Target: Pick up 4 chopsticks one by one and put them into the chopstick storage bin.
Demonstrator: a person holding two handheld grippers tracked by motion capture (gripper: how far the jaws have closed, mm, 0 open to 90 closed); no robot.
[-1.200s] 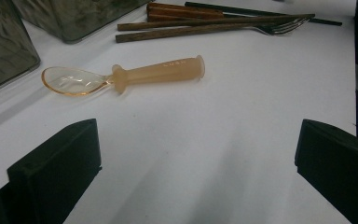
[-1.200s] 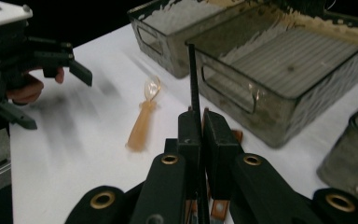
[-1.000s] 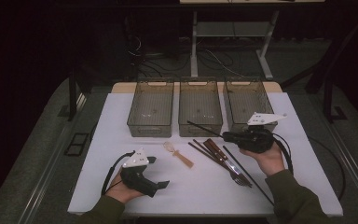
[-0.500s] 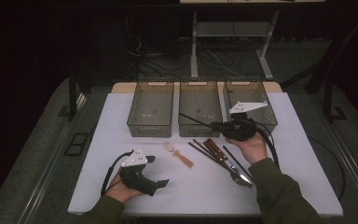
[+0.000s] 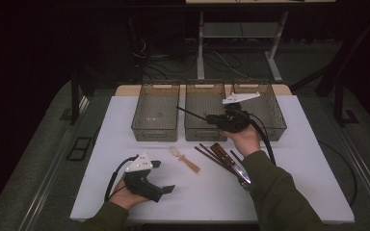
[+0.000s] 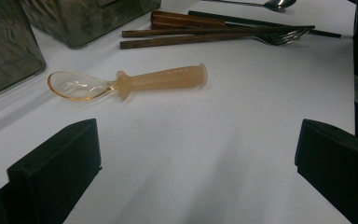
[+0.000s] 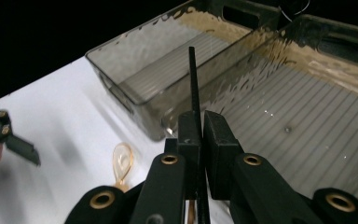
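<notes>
Three clear plastic bins stood in row at table's [image 5: 313,159] far edge: left bin [image 5: 156,111], middle bin [image 5: 203,109], right bin [image 5: 265,108]; contents hard to tell. Raised lettering on amber baby spoon [image 6: 130,84], unreadable. Right gripper [image 5: 212,118] clamped black chopstick [image 7: 194,79], hovering over middle bin, tip toward left bin. Left gripper [image 5: 166,175] stood agape, empty, spoon just ahead. Brown-handled cutlery [image 5: 221,156] lay nearby.

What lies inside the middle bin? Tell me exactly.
The middle bin looks empty: its ribbed floor is bare in the right gripper view. The right gripper holds a thin black stick above it. The near end is hidden behind the jaws.
</notes>
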